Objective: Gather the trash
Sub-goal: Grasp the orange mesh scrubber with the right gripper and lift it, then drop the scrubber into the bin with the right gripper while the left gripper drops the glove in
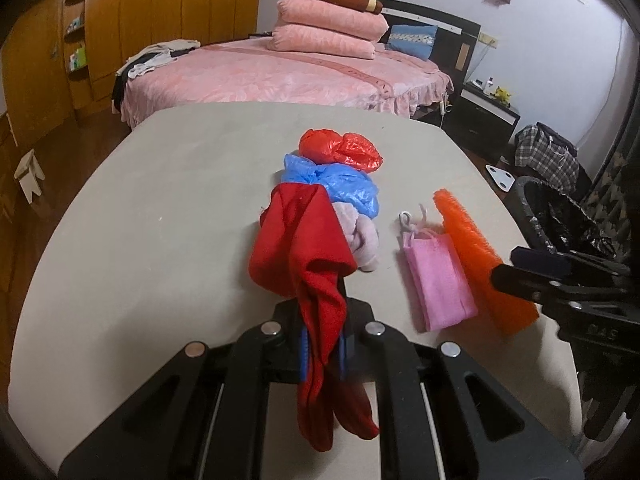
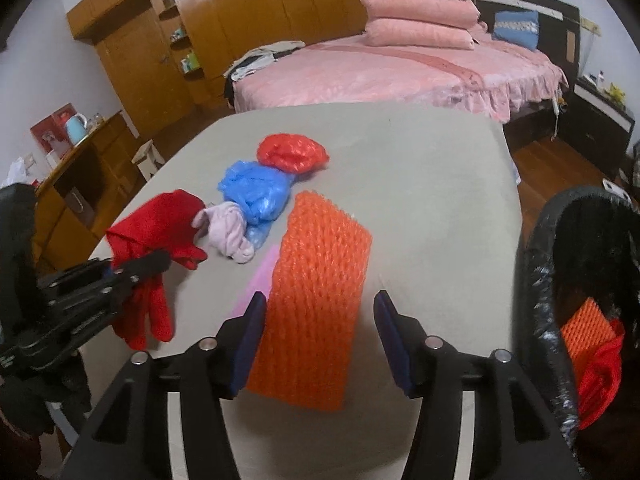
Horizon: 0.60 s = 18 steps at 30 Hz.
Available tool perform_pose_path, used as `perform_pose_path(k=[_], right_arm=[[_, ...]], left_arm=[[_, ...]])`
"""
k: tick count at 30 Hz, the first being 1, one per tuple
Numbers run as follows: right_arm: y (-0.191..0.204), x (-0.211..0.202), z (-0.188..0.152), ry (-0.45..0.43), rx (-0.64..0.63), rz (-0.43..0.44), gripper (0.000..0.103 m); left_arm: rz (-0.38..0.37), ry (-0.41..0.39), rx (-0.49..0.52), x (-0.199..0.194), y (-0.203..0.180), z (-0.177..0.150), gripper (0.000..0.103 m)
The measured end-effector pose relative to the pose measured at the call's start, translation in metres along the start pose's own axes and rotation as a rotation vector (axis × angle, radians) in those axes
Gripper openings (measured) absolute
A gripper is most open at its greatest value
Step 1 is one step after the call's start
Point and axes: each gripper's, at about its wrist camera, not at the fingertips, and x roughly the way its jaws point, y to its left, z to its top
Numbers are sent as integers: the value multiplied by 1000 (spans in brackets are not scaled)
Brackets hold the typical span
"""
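My left gripper [image 1: 324,320] is shut on a red cloth [image 1: 304,240], which hangs from its jaws over the grey table [image 1: 160,220]. In the right wrist view that gripper [image 2: 152,260] holds the same red cloth [image 2: 160,220] at the left. My right gripper [image 2: 320,304] stands open astride the near end of an orange foam net [image 2: 320,272] lying flat; the right pad stays off it. A pink paper bag [image 2: 260,276] lies beside the net. Further back lie a pale lilac cloth [image 2: 228,228], a blue plastic bag [image 2: 256,188] and a red plastic bag [image 2: 292,152].
A black-lined bin [image 2: 540,280] stands off the table's right edge, with another orange net [image 2: 586,328] and something red inside. Beyond the table are a pink bed [image 2: 380,72], a wooden wardrobe [image 2: 240,12], a small stool [image 2: 148,160] and a dark nightstand [image 2: 600,120].
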Motion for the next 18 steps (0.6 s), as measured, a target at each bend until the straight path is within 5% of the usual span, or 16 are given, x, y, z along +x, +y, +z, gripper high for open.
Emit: perform_pose_path(k=[7,9,11,18], right_arm=[[0,26,-14,56,-61,-103,54],[-1,24,-14,53,-70,-99,28],[-5,23,-13,56,-57,-93,15],[-4,-2,1,8,-33,-58,12]], left_arm=[[4,27,-19,5,3,-9,9],[2,30,-18,6,3,-10,10],[1,28,-20,5,3,-10,10],[-10,-18,-16,-11,0,3,10]])
